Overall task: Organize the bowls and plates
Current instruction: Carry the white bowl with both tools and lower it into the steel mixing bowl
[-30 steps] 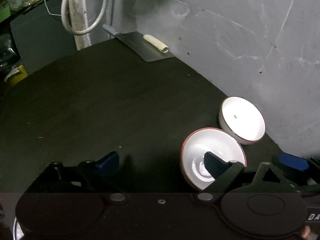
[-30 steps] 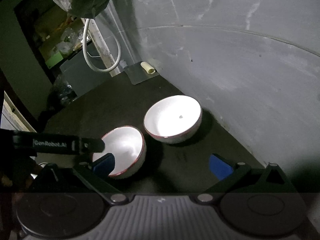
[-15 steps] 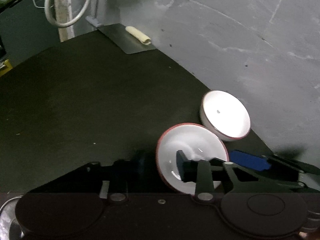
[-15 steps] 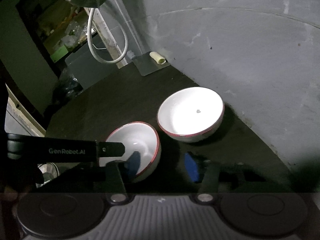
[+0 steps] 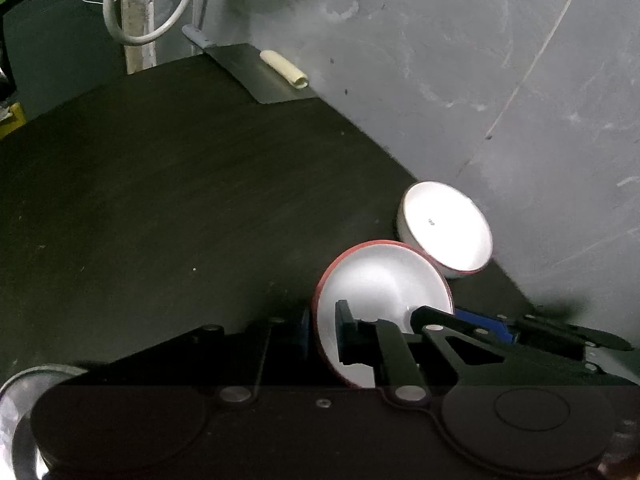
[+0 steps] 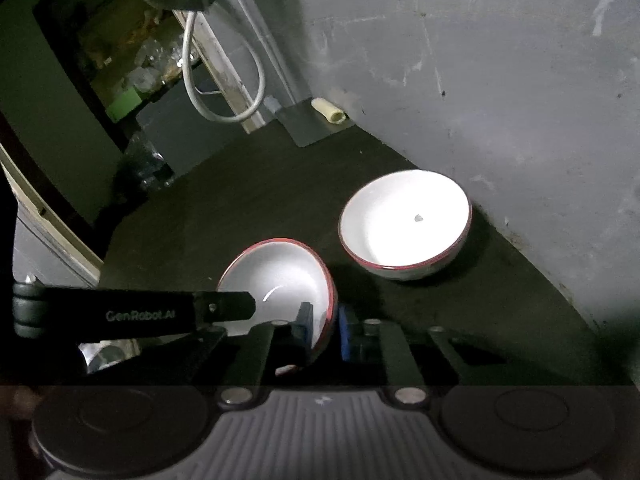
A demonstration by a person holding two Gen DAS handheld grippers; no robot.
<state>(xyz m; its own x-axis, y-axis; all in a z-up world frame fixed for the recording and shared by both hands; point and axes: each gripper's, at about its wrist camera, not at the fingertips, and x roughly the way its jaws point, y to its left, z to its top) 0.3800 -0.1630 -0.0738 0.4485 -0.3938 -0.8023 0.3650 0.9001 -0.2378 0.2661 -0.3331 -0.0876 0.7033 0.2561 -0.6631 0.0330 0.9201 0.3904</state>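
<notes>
Two white bowls with red rims are on a dark table by a grey wall. My left gripper (image 5: 322, 332) is shut on the left rim of the near bowl (image 5: 380, 284). My right gripper (image 6: 324, 328) is shut on the right rim of the same near bowl (image 6: 280, 276), which is tilted. The left gripper's black body shows in the right wrist view (image 6: 132, 314). The far bowl (image 5: 448, 228) stands upright next to the wall, also in the right wrist view (image 6: 404, 220), just beyond the held bowl.
A metal sheet (image 5: 256, 76) with a pale roll (image 5: 284, 68) lies at the far table end. A white cable loop (image 5: 152, 4) hangs behind it. A shiny metal rim (image 5: 24, 384) sits at the lower left. The wall (image 5: 480, 80) borders the table's right side.
Both grippers have closed onto opposite rims of the near bowl, which now tilts. The far bowl has not moved.
</notes>
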